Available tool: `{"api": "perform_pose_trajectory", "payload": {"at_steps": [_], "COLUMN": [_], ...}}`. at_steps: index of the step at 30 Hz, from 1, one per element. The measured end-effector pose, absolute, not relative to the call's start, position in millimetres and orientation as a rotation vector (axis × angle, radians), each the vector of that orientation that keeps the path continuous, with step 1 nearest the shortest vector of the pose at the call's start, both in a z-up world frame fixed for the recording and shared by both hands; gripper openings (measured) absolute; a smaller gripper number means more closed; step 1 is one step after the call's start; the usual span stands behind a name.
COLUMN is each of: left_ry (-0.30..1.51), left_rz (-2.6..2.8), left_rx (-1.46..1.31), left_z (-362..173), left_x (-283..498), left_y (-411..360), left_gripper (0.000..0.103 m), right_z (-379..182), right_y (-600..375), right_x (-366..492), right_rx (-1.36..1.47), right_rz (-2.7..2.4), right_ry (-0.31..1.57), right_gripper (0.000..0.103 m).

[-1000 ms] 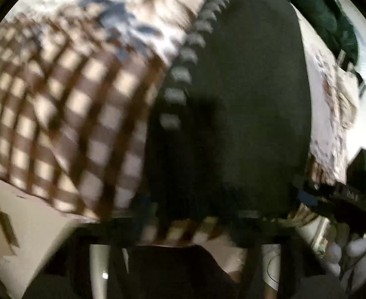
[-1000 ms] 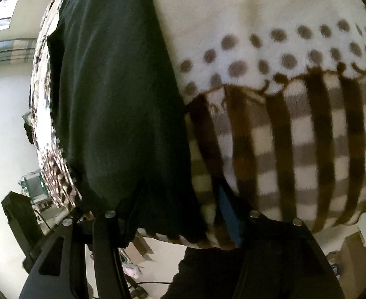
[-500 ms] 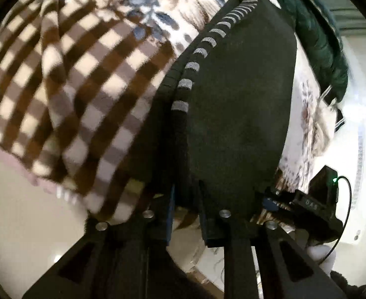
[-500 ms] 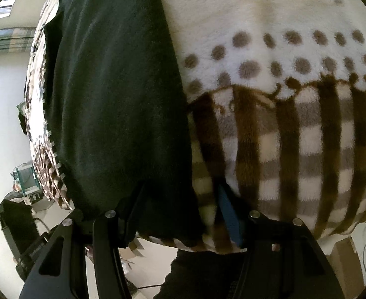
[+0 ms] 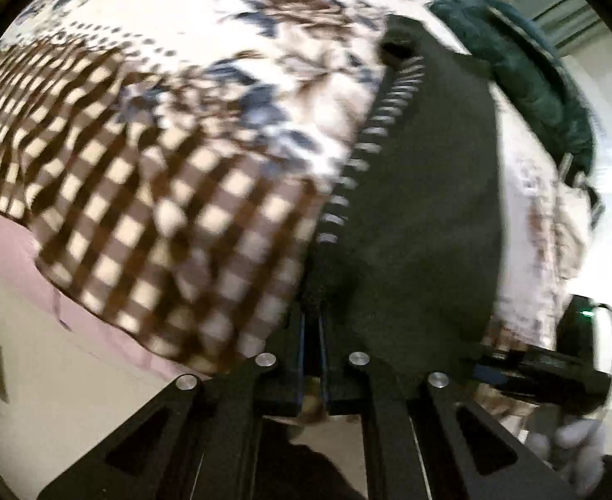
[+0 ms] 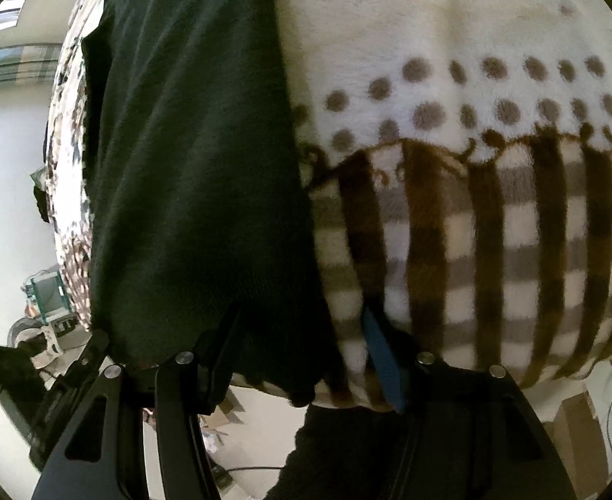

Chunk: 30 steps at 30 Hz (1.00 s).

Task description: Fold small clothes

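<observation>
My left gripper [image 5: 312,358] has its fingers pressed together on the near corner of the black garment [image 5: 422,191], the cloth caught in the thin slit between the pads. From here the garment runs away from me across the bed, its left edge trimmed with a row of short pale stripes [image 5: 372,133]. It lies on the blanket [image 5: 172,191], brown-and-cream checks near me, then dots, then a blue and brown flower print farther up. Beyond the garment's far end a dark green quilted jacket [image 5: 526,79] sits bunched at the bed's edge. Low on the right I see my other tool, a black box with a small green light [image 5: 587,313]; the picture is smeared and I can read no lettering on it.

Through the right wrist view, the right gripper [image 6: 306,354] is spread wide: one finger sits under the garment's [image 6: 193,166] near hem on the left, the blue-padded finger [image 6: 383,358] rests against the checked blanket [image 6: 472,229] to the right. The hem hangs loose between them, over the bed edge. No brand, tag or writing shows on the cloth in either view.
</observation>
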State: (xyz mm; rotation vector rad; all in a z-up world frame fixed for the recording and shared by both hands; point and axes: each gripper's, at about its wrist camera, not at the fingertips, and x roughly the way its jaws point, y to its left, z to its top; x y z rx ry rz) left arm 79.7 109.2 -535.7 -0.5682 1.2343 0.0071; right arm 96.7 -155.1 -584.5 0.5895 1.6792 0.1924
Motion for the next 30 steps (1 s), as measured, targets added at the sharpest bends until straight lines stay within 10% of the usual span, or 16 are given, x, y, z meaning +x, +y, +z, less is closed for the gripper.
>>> {"api": "perform_pose_trajectory", "payload": {"at_steps": [14, 15, 16, 17, 19, 26, 30], "left_ry": [1.261, 1.26, 1.264, 1.274, 1.282, 1.311, 1.312], "left_rz": [-0.078, -0.09, -0.102, -0.101, -0.09, -0.141, -0.204], "left_rx": [-0.653, -0.649, -0.623, -0.594, -0.521, -0.492, -0.59], "left_z": [-554, -556, -560, -561, -568, -570, -573], "left_x": [125, 134, 149, 156, 166, 170, 157], "left_y": [117, 115, 110, 107, 101, 111, 128], "left_gripper": [0.026, 0.026, 0.026, 0.025, 0.006, 0.011, 0.049], "right_z": [-599, -598, -598, -597, -594, -589, -592], "right_y": [-160, -161, -161, -162, -165, -160, -161], "right_x": [102, 101, 101, 101, 97, 99, 101], "right_rx": [0.6, 0.617, 0.626, 0.625, 0.628, 0.495, 0.568], "right_rz": [0.26, 0.282, 0.298, 0.299, 0.291, 0.274, 0.311], "right_ry": [1.709, 1.692, 1.687, 1.689, 1.678, 1.715, 1.738], "right_gripper": [0.06, 0.049, 0.014, 0.008, 0.007, 0.007, 0.041]}}
